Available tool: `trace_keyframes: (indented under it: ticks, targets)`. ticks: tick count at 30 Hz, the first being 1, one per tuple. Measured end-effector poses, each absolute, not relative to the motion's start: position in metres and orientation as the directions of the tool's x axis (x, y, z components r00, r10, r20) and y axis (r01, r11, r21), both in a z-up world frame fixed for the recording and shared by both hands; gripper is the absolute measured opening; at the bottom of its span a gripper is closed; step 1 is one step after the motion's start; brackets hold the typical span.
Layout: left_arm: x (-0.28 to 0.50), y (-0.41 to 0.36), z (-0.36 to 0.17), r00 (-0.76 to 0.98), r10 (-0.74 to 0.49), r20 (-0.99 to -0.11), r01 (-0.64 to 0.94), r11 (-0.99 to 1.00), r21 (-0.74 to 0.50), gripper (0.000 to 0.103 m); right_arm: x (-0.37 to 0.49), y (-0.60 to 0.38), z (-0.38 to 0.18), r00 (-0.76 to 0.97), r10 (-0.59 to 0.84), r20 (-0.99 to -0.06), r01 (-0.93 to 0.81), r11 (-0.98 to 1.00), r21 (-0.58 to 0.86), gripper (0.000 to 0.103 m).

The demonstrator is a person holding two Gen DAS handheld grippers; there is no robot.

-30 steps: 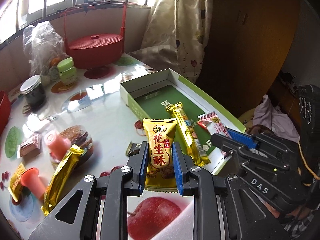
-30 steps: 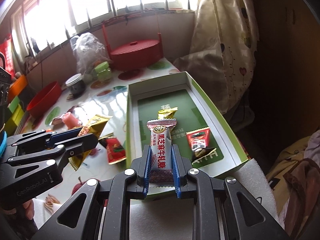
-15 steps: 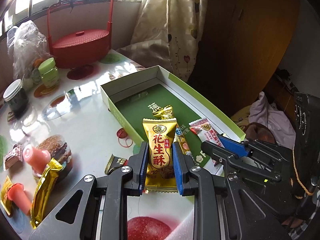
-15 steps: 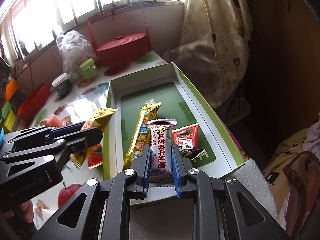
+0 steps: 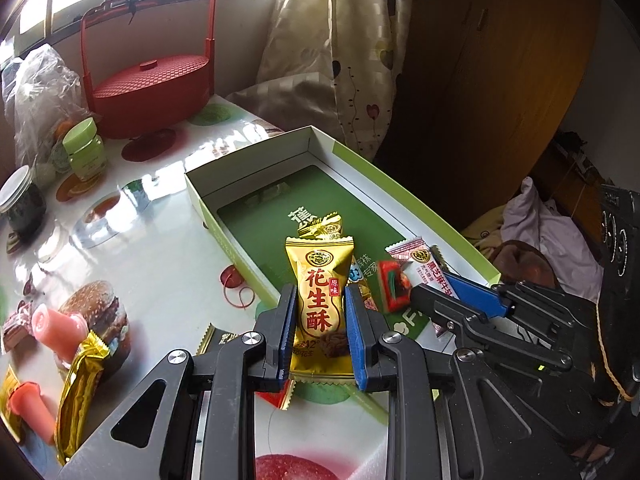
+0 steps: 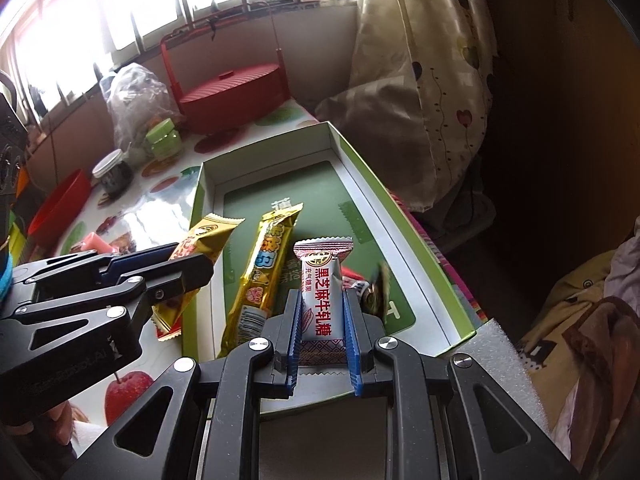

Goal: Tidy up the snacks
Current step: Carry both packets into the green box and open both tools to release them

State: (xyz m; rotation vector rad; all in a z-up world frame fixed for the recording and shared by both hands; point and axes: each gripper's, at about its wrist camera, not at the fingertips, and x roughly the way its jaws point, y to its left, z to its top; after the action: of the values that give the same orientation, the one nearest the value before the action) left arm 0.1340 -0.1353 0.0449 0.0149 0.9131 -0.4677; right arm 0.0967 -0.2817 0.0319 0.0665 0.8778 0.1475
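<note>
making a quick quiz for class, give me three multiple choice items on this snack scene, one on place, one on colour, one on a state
1. Where does the long yellow snack bar lie?
A. in the green box
B. in the red basket
C. on the floor

2. What colour is the packet in the left tongs?
A. blue
B. gold
C. black

3. What is the state of the right tongs?
A. wide open and empty
B. lying on the table
C. shut on a white and red candy packet

Answers: 1 A, the bar rests inside the green box, one end on its near wall. 2 B, the gold packet bears red print. 3 C, both pads press the white and red candy packet.
</note>
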Motion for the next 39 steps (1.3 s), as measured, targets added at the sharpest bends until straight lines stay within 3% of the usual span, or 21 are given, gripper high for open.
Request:
trace_keyframes:
  ticks: [39]
  targets:
    - [0.137, -0.147, 0.039, 0.505, -0.387, -0.772, 0.404, 0.896, -0.185, 0.026, 0.1, -0.294, 0.026, 0.647, 0.126, -0.752, -0.068, 0.992, 0.108, 0.022]
